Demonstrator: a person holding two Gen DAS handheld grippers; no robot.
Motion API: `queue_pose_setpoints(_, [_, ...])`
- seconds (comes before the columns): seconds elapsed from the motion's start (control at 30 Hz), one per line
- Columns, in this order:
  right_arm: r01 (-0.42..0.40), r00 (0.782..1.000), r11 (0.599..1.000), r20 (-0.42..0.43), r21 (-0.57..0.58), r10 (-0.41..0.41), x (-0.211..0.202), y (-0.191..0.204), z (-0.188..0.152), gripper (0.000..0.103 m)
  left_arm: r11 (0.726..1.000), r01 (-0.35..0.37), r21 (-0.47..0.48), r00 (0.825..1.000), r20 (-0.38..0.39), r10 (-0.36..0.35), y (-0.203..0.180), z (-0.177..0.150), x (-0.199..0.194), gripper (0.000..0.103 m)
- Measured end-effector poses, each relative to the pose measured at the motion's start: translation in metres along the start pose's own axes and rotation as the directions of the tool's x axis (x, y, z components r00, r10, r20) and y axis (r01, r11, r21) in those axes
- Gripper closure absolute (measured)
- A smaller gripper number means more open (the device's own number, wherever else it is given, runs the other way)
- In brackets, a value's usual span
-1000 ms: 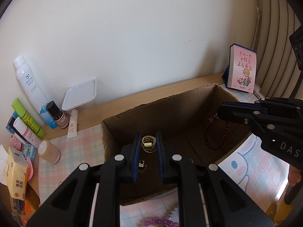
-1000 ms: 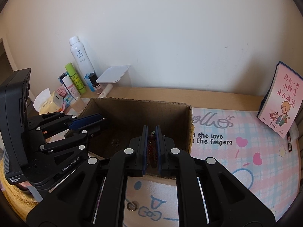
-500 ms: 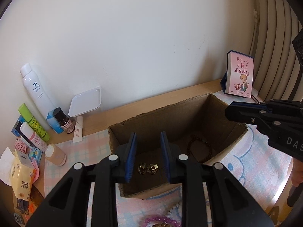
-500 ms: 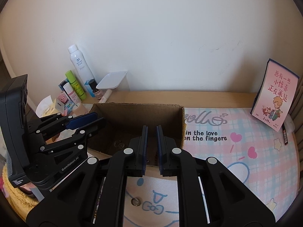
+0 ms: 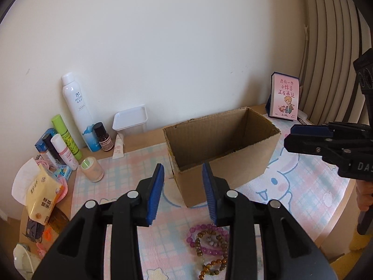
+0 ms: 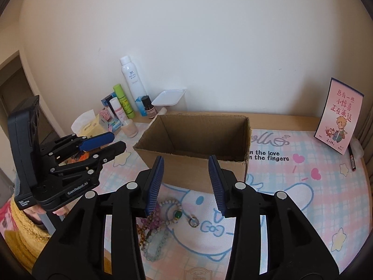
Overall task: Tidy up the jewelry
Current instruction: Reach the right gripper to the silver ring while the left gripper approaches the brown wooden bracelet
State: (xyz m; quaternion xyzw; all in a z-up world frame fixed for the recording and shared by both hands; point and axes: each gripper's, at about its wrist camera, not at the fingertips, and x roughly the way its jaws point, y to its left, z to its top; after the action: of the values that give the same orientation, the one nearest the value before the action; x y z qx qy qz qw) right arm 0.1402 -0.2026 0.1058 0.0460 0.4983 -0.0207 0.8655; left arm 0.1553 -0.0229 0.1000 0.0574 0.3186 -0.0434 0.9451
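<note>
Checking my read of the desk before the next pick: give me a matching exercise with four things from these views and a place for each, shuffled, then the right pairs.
Things:
1. cardboard box
2. pile of bead bracelets
3. pink card
4. white spray bottle

Places:
A. upright against the wall among the toiletries
B. on the mat in front of the box
C. propped at the desk's far right
D. open-topped, mid-mat, beyond both grippers

Pairs: 1-D, 2-B, 3-C, 4-A

Heaped just in front of the open cardboard box [image 6: 198,140]: purple, brown and pale-green bead bracelets [image 6: 155,228]. Beside them, right, a small metal ring [image 6: 193,222], lying flat.
</note>
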Motion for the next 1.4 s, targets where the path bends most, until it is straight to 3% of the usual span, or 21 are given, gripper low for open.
queue_pose_setpoints(0.37, [0.073, 0.982, 0.995, -0.166, -0.075, -0.084, 0.047, -0.003, -0.053, 0.065, 0.997, 0.020, -0.080, 0.998, -0.066, -0.025, 0.008, -0.068, -0.021, 0.069])
queue_pose_setpoints(0.53, [0.094, 0.969, 0.986, -0.216, -0.139, -0.122, 0.065, 0.002, -0.074, 0.068, 0.993, 0.061, -0.104, 0.991, -0.116, -0.073, 0.005, -0.098, -0.012, 0.069])
queue_pose_setpoints(0.93, [0.125, 0.955, 0.965, -0.236, -0.232, -0.181, 0.094, 0.015, -0.095, 0.074, 0.992, 0.050, -0.116, 0.983, -0.171, -0.069, -0.001, -0.139, 0.004, 0.069])
queue_pose_setpoints(1.4, [0.176, 0.952, 0.935, -0.190, -0.307, -0.241, 0.100, 0.023, -0.100, 0.076, 0.989, 0.081, -0.127, 0.979, -0.176, -0.103, -0.005, -0.145, 0.011, 0.069])
